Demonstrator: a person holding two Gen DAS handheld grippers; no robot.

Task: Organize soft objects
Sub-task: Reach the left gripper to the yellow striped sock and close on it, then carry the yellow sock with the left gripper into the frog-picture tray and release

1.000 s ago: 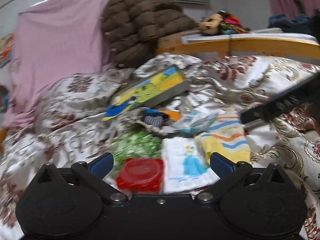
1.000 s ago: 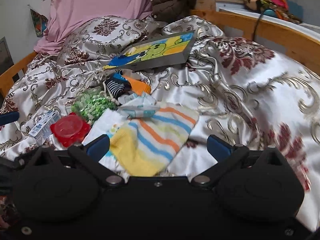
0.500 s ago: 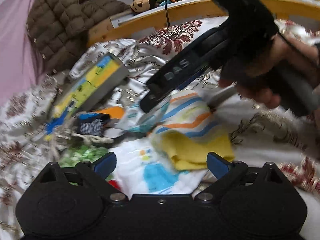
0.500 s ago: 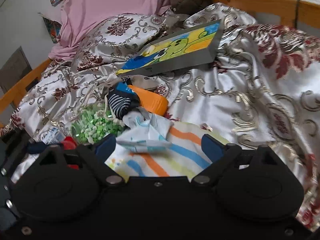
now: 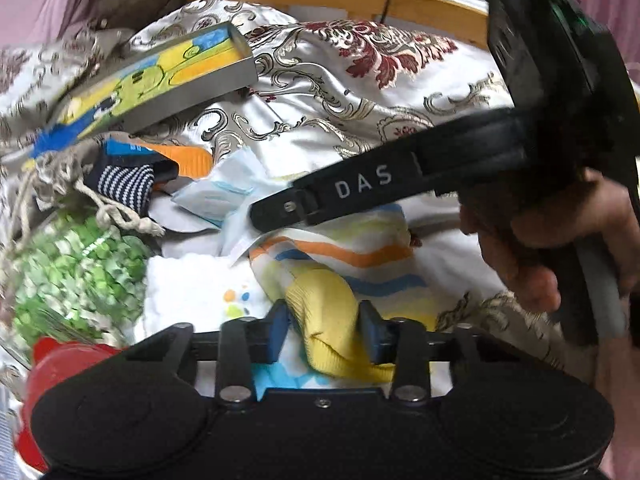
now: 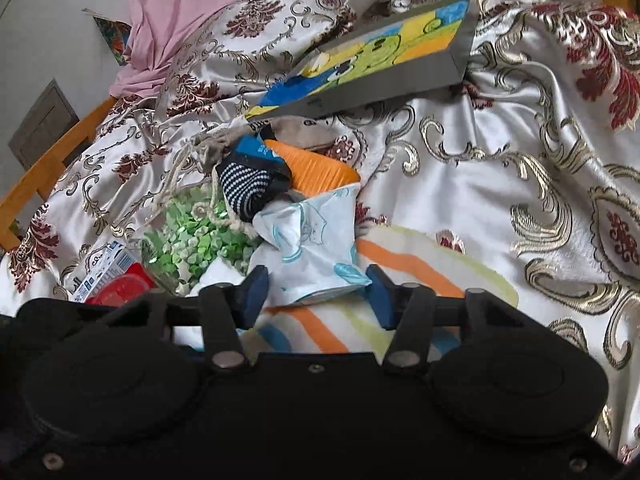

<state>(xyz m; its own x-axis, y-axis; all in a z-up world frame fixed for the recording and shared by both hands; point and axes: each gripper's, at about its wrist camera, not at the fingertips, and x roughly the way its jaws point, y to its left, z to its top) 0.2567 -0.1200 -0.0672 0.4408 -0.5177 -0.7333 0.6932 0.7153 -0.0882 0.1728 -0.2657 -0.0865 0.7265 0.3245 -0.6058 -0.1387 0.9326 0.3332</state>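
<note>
Left gripper [image 5: 325,330]: blue pads pinch the bunched yellow edge of the striped towel [image 5: 340,256], which lies on the bed [image 5: 400,112].

Right gripper [image 6: 316,294]: jaws closed partway around the white-and-blue pouch [image 6: 312,248], resting on the towel's far edge; pads appear to touch both sides, firm grip not certain.

Beside the towel, toward the bed's pink-sheet end: white printed cloth [image 5: 192,280], green bead bag [image 6: 192,236], red lid [image 5: 68,356].

Beyond the towel: striped sock [image 6: 248,190], orange item [image 6: 320,170], then picture box [image 6: 372,64].

Progress: early. 2 items being gripped, nothing sorted or folded; the soft pile remains jumbled.
</note>
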